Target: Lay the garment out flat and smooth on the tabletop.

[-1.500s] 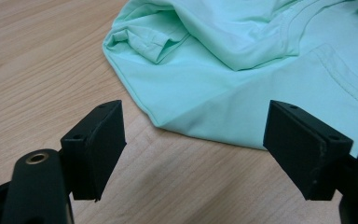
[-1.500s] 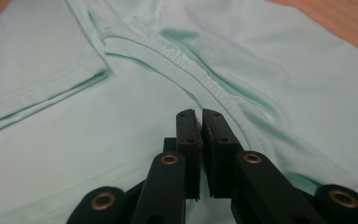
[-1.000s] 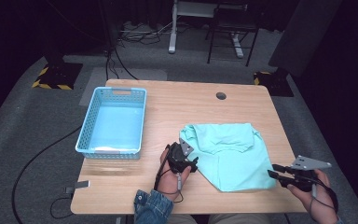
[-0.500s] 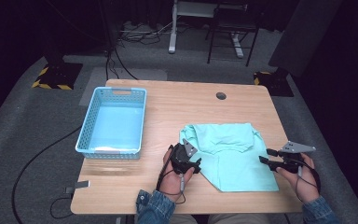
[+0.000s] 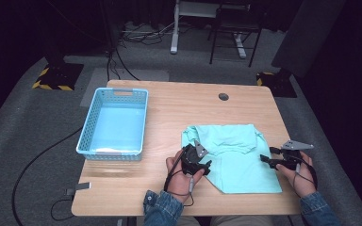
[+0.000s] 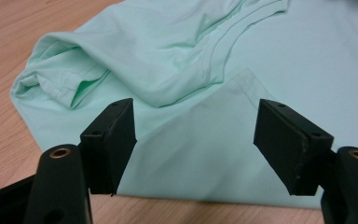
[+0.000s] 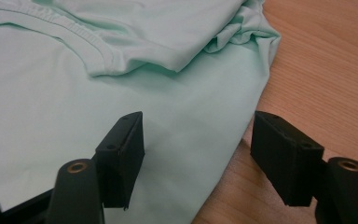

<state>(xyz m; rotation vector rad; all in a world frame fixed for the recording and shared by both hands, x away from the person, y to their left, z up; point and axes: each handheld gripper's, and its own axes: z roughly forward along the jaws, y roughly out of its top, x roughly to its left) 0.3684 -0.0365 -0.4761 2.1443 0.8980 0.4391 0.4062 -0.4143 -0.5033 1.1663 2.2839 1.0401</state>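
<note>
From above, a mint shirt (image 5: 238, 157) lies part-folded on the tabletop (image 5: 179, 108) between both claws.

The left claw (image 6: 193, 135) gapes, released, over the shirt's near-left edge.

The right claw (image 7: 198, 144) also gapes, straddling the right edge. Probably folding; next, clamp both edges.

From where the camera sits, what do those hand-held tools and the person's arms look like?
Each hand holds a black gripper: the left gripper and the right gripper, each topped by a grey three-cornered plate. Both have blocky black jaws with brass-coloured holes, and thin cables trail from them. The sleeves are blue denim.
</note>
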